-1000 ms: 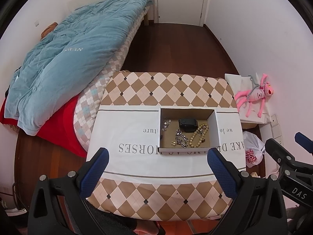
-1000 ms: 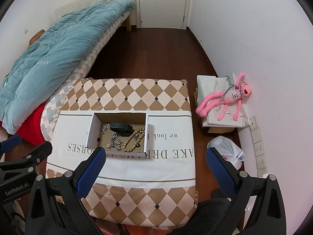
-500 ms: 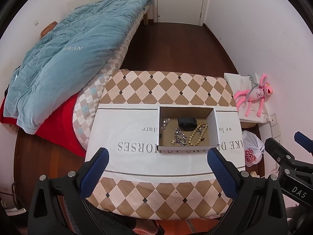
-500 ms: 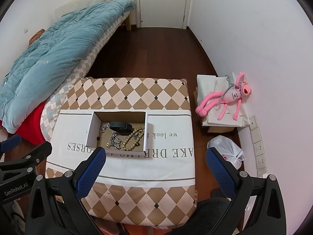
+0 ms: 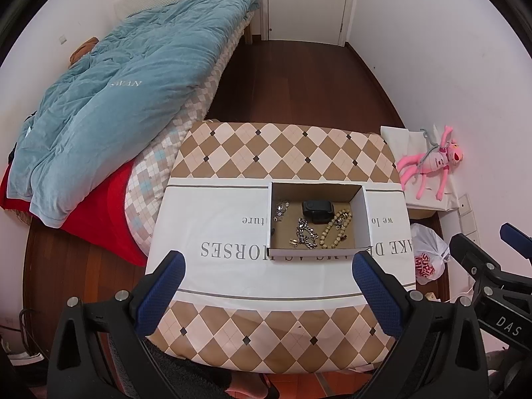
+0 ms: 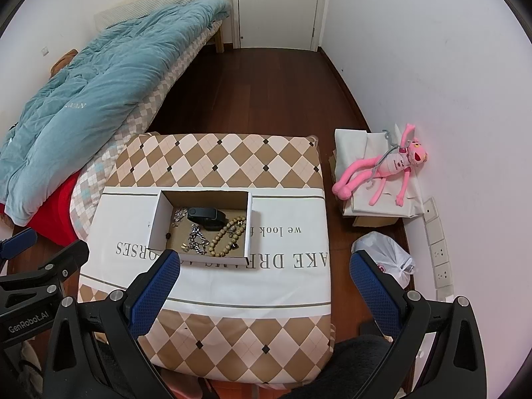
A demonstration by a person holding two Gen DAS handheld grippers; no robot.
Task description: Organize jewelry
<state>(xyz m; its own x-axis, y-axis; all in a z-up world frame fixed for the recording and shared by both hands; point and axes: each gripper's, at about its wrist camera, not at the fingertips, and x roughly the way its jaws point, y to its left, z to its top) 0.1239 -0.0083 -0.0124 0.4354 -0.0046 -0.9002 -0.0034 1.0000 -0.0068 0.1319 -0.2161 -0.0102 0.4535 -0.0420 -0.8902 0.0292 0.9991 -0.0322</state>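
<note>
A cardboard box (image 5: 317,222) sits in the middle of the frame on a checked table (image 5: 282,153). Inside lie a bead string (image 5: 332,231), a silver chain (image 5: 306,234) and a black band (image 5: 316,209). The left gripper (image 5: 267,294) and right gripper (image 6: 262,291) both gape wide, holding nothing, low in the frame.

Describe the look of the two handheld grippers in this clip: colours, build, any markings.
Both are matte black frames with silver bolts and two fingers faced in textured blue pads. The left gripper appears again at the edge of the right wrist view, where its body reads "GenRobot.AI" in white. The right gripper shows in the left wrist view with white letters "DAS". No sleeves or hands are visible.
</note>
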